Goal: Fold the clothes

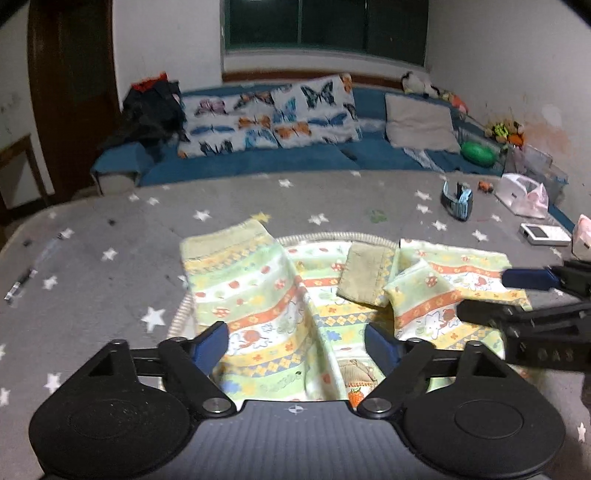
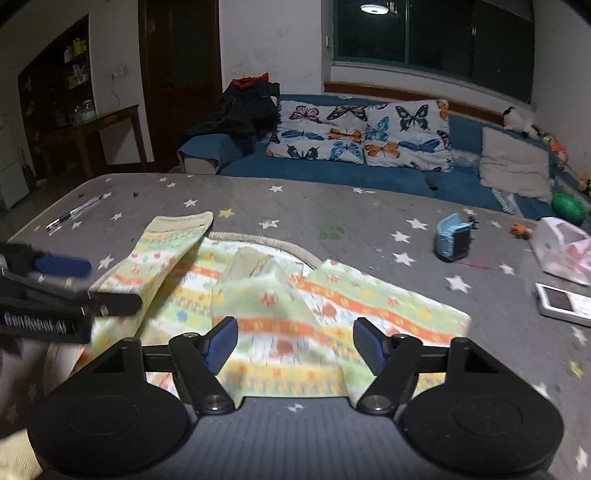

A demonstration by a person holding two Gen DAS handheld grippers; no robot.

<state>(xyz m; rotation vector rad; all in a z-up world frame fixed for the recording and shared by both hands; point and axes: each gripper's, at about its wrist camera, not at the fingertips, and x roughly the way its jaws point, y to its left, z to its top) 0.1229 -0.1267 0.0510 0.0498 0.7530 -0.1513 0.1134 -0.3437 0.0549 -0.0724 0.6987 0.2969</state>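
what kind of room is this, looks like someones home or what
Most likely a home living room at night. A blue sofa with butterfly-print cushions runs under a dark window, soft toys sit along the wall, and a pastel printed child's garment lies on a grey star-patterned table cover.

White lettering runs along the side of the left gripper (image 2: 79,286) as it shows in the right wrist view, too smeared to spell out. The right gripper (image 1: 484,295) carries faint embossed letters, also unreadable. The garment (image 1: 258,321) bears pale script near its hem, illegible.
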